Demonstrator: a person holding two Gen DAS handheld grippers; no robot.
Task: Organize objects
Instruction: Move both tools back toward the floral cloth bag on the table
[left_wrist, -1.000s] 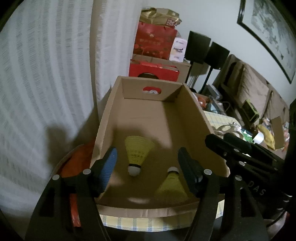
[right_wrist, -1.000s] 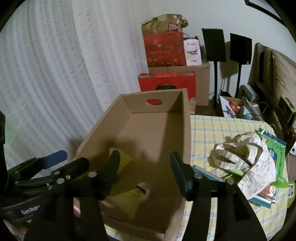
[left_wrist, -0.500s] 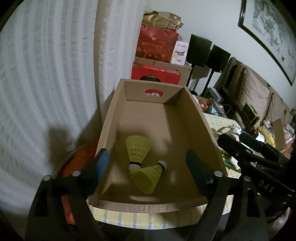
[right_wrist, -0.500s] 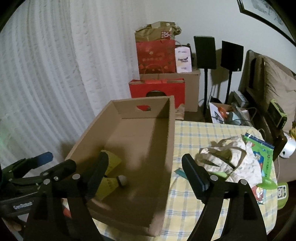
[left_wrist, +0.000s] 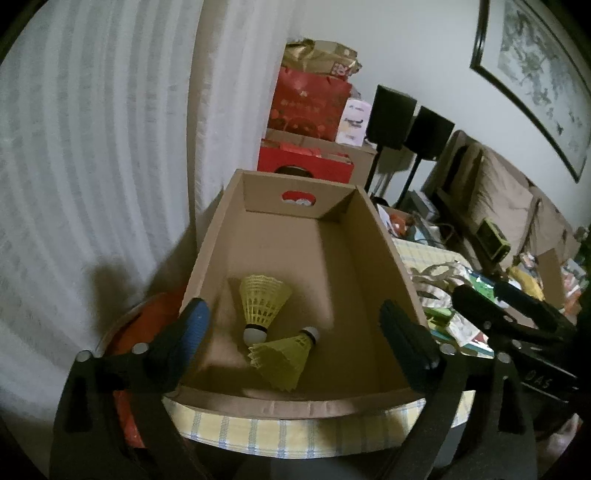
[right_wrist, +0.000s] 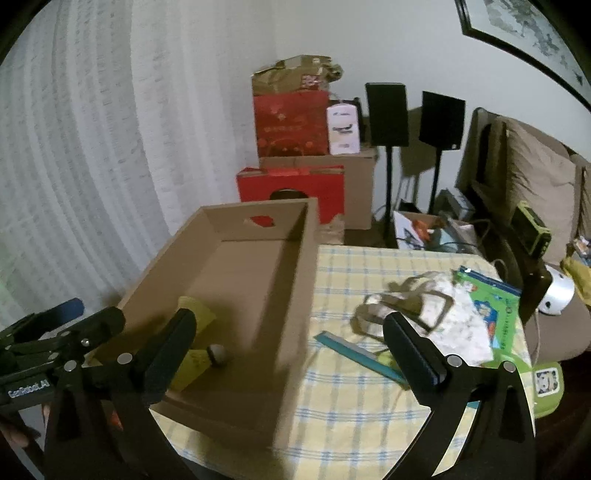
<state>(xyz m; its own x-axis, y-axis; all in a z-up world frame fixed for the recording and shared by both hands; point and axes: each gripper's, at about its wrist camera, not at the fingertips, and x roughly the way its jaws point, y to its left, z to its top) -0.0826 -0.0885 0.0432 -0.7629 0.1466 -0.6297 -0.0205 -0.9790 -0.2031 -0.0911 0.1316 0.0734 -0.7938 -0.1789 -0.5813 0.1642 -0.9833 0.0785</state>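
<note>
Now, left wrist view: the left tongs (left_wrist: 291, 332) stand wide, jaws having just been opening, nothing pressed between the pads. Two yellow shuttlecocks lie in the near end of the cardboard box (left_wrist: 384, 243), below and between the open fingers: the upright-lying shuttlecock (left_wrist: 263, 301) with skirt away from camera, the second shuttlecock (left_wrist: 284, 360) with skirt toward camera, its cork beside the first one's cork, apparently touching. Judgement: both very light, plastic mesh skirts springy and easily crushed; the firm cork base is the place to pinch, lightly. Right wrist view: the right tongs (right_wrist: 291, 343) also stand wide, jaws just been opening, empty, straddling the box's right wall. Still on the checked bench (right_wrist: 351, 398): a patterned cloth bag (right_wrist: 443, 317), limp, best taken by its handles (right_wrist: 402, 299); a flat teal strip (right_wrist: 354, 350), thin, hard to get under; a green booklet (right_wrist: 487, 302), partly under the bag.
</note>
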